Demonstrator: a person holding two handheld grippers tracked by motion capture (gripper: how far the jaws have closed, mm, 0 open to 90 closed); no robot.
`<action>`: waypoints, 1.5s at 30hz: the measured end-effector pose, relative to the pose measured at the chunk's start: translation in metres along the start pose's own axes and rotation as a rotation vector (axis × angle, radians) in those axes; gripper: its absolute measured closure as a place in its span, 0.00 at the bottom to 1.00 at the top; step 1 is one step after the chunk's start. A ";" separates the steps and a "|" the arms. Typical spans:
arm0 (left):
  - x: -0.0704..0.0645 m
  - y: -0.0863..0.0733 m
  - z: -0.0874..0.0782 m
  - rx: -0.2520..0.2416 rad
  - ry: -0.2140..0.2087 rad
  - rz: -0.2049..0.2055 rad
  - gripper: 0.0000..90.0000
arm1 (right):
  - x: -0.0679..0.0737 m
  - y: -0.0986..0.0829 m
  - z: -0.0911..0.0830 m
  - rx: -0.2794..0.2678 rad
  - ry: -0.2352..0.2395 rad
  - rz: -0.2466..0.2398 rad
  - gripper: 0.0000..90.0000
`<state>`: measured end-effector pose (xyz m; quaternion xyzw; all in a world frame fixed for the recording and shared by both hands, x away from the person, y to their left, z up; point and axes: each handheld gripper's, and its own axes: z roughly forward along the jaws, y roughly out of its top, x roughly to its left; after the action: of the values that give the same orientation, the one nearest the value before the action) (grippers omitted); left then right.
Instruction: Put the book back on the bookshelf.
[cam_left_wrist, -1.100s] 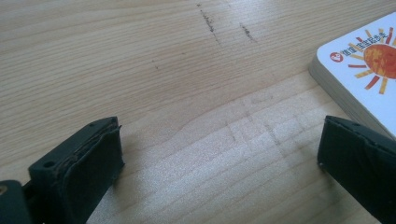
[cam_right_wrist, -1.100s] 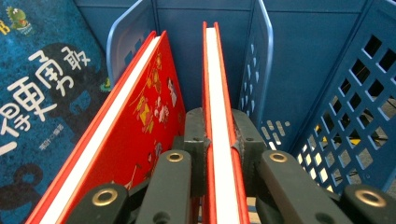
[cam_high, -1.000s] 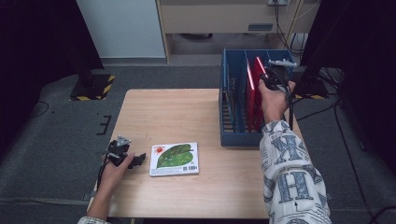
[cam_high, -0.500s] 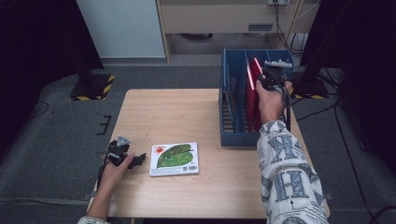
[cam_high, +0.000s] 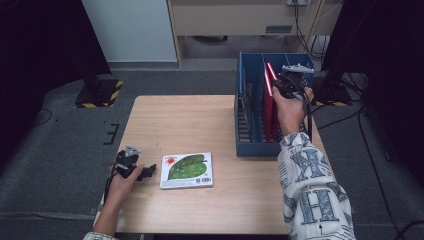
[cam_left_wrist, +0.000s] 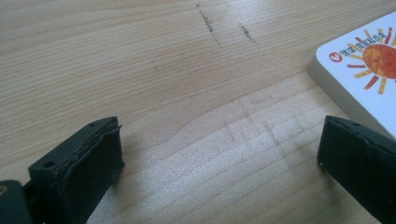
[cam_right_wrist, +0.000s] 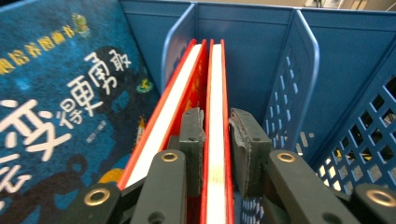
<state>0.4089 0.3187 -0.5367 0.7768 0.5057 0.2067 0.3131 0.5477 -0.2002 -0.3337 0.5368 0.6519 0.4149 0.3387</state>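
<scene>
Left black two-jaw gripper (cam_high: 150, 171) had a grey three-cornered plate on top, a black cable trailing near-left, and thick matte black jaw pads with small holes. Right black two-jaw gripper (cam_right_wrist: 217, 140) had the same grey plate, dark grey link arms with brass-ringed rivets, and worn pad edges. Right arm wore a white sleeve (cam_high: 312, 190) printed with large grey letters.

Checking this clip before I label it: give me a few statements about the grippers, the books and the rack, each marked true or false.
1. The right gripper is shut on a red book. True.
2. The left gripper holds the leaf-cover book. False: its jaws stand open over bare table, beside that book.
3. The leaf-cover book lies flat. True.
4. The blue rack stands on the floor. False: it stands on the table.
</scene>
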 end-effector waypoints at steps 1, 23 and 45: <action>0.000 0.000 0.000 0.000 0.000 0.000 0.00 | 0.001 0.000 -0.001 -0.002 0.004 0.000 0.84; 0.000 0.000 0.000 0.000 0.000 0.000 0.00 | 0.002 0.008 -0.030 -0.057 0.049 -0.001 0.83; 0.000 0.000 0.000 -0.001 0.000 -0.002 0.00 | -0.023 -0.010 -0.043 -0.048 0.017 0.027 0.82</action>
<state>0.4090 0.3185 -0.5368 0.7760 0.5065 0.2068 0.3138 0.5096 -0.2317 -0.3242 0.5338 0.6373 0.4394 0.3403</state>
